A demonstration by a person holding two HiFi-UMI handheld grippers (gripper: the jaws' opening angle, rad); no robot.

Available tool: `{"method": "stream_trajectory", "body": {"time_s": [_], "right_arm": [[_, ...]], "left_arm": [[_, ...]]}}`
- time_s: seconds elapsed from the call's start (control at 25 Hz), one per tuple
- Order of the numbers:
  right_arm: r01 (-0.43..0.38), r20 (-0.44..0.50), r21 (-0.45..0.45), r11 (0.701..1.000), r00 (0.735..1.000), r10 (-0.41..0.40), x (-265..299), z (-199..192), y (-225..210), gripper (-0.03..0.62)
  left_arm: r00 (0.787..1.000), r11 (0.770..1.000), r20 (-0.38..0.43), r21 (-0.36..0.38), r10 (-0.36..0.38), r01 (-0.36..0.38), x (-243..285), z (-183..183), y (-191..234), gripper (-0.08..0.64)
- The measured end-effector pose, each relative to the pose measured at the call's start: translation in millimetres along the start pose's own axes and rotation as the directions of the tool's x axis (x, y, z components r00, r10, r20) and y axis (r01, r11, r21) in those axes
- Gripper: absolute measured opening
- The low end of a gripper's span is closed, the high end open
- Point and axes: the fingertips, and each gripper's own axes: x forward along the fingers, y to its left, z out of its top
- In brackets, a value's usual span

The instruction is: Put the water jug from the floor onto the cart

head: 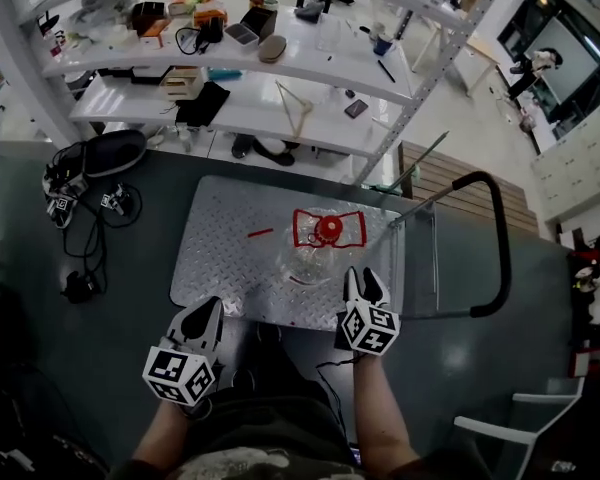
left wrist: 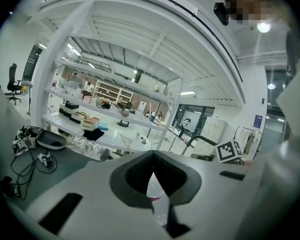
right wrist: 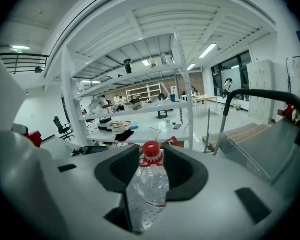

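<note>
The water jug [head: 320, 243] stands upright on the cart [head: 230, 230], just ahead of the spread, empty right claw [head: 365, 286]; the left claw [head: 205, 320] is pressed together.

we hold a hand-held gripper in each hand, both low in the head view, pointing forward and tilted a little downward. the left hand-held gripper [head: 210, 308] has its jaws drawn together, the tips meeting. the right hand-held gripper [head: 364, 274] sits slightly further forward, its jaws standing wide apart. our left forearm [head: 158, 436] and right forearm [head: 382, 423] are bare and reach forward from the body, roughly parallel.
</note>
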Motion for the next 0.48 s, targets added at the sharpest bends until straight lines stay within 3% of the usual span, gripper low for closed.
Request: {"method": "stream_trajectory", "body": {"time_s": [0.2,0.48], "right_arm": [[-0.05,0.058,0.005,0.999,0.997,0.05,-61,-4,39,0.121],[-0.031,0.122,0.012,0.999,0.992,0.029,-143,-3,54,0.015]], "left_arm": [[0.999,0.999,0.017,-0.012,-0.039,0.039,-49,-10,-16,0.008],[0.987,0.987,0.006,0.008,-0.16,0.16,-69,-26,-60,0.008]]}}
